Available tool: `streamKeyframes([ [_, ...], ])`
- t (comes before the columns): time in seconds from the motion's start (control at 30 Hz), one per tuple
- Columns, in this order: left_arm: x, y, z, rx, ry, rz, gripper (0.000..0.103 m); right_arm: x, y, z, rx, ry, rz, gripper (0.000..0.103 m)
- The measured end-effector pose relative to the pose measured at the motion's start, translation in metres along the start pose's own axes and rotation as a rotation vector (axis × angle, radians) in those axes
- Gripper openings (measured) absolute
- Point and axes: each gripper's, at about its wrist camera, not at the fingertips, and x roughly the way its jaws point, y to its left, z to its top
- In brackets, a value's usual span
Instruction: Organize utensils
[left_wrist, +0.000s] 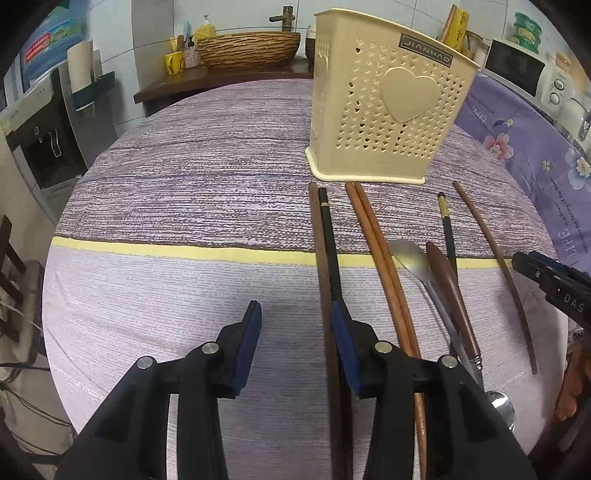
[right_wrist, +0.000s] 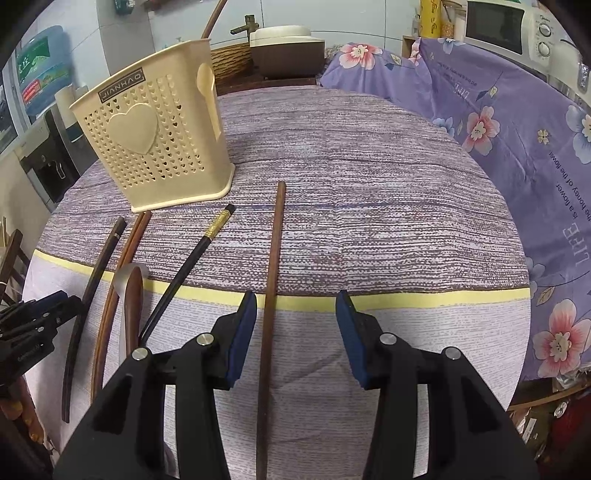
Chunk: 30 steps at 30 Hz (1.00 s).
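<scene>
Brown wooden chopstick (right_wrist: 269, 314) lies on the tablecloth (right_wrist: 369, 184) between the spread fingers of the right gripper (right_wrist: 295, 332), untouched, long axis running 12 to 6. Holder (right_wrist: 155, 147) stands at 11 o'clock. Left gripper (left_wrist: 295, 339), also spread and empty, sits beside the dark pair (left_wrist: 327, 258), so the right hand looks nearer a grasp.

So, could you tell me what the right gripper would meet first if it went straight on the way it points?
Probably the dark brown chopstick lying lengthwise between the open fingers of the right gripper, or the tablecloth beside it; depth is hard to judge.
</scene>
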Motion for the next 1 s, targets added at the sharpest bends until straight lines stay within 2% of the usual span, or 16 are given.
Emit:
streamKeyframes([
  [0.13, 0.003, -0.003, 0.003, 0.016, 0.027, -0.009, 0.043, 0.001, 0.000, 0.000, 0.002, 0.000, -0.002, 0.046],
  [0.27, 0.011, -0.016, 0.008, 0.086, 0.020, 0.046, 0.043, 0.002, 0.001, 0.001, -0.005, 0.000, -0.006, 0.046],
  [0.53, 0.020, 0.016, 0.024, 0.022, 0.030, 0.063, 0.043, 0.001, -0.006, 0.008, -0.009, -0.009, -0.017, 0.046],
  [0.7, 0.023, 0.020, 0.034, -0.012, 0.037, 0.001, 0.043, 0.005, -0.006, 0.022, -0.019, -0.011, 0.048, 0.046],
  [0.83, 0.027, 0.019, 0.044, -0.039, 0.028, 0.016, 0.043, 0.017, -0.001, 0.041, -0.037, -0.016, 0.077, 0.046],
  [1.0, 0.033, 0.018, 0.058, -0.068, 0.019, 0.019, 0.044, 0.046, 0.015, 0.058, -0.112, 0.034, 0.069, 0.043],
])
